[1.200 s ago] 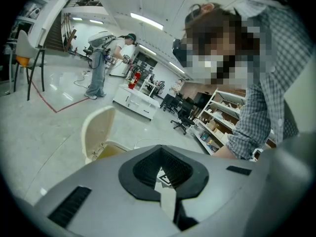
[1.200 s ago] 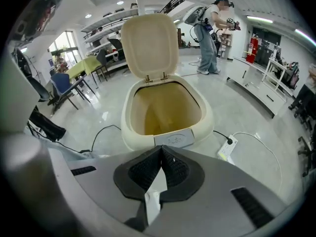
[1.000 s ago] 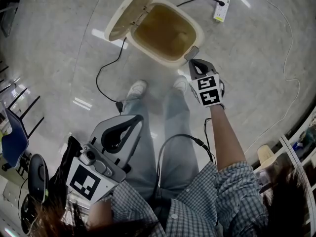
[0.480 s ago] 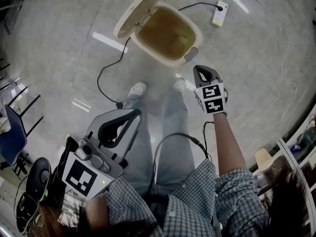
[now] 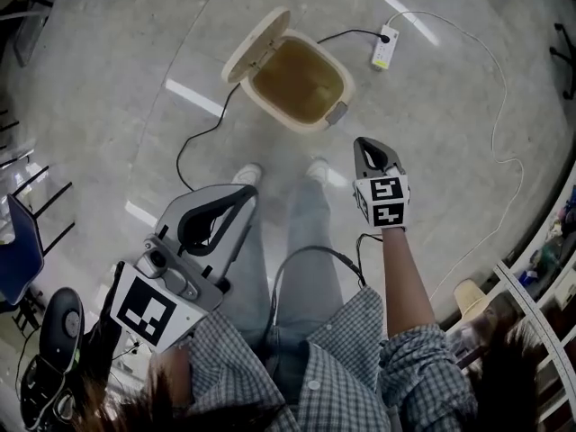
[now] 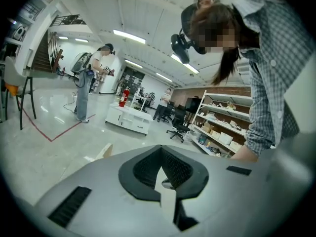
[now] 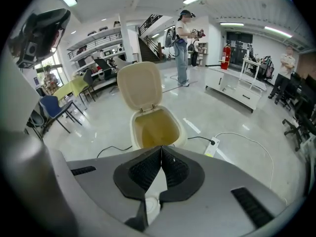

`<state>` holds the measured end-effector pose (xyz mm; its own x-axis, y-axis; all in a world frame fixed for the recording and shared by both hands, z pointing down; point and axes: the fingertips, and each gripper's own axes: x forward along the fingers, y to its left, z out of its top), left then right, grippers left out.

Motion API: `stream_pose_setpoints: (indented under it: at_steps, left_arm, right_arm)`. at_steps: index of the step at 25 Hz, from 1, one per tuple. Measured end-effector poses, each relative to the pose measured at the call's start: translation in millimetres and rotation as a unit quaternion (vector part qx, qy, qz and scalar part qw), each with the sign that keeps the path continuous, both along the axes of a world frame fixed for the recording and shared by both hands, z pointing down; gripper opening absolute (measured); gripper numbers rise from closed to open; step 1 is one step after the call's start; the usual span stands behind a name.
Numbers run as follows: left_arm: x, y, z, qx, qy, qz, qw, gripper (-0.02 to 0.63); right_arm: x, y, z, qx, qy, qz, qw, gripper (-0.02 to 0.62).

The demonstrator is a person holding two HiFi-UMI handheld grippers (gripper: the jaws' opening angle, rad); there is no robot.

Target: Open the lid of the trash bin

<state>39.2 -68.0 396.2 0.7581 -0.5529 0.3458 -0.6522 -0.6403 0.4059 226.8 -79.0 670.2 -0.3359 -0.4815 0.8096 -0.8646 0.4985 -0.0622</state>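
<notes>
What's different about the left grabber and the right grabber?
The right gripper is stretched out toward the open trash bin, while the left gripper is tucked close to the person's body. The right gripper's view faces the bin, but the left gripper's view faces shelves across the room. Both are grey, shut and hold nothing.

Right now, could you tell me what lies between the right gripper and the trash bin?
Only bare floor; the head view shows nothing between the right gripper and the open trash bin.
</notes>
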Motion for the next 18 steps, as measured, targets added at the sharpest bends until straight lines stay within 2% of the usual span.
stream_pose_setpoints:
  at_steps: [5, 18]
  left_arm:
    - [-3.7, -2.1, -29.9, 0.024, 0.003, 0.003, 0.9997, -0.002]
    - [-5.7, -5.5, -96.3, 0.082, -0.005, 0.040, 0.9958, -0.002]
  right_arm:
    - [5.2, 8.9, -41.0, 0.020, -0.007, 0.038, 0.999, 0.020]
    - [5.7, -5.0, -167.0, 0.121, -0.021, 0.060, 0.991, 0.020]
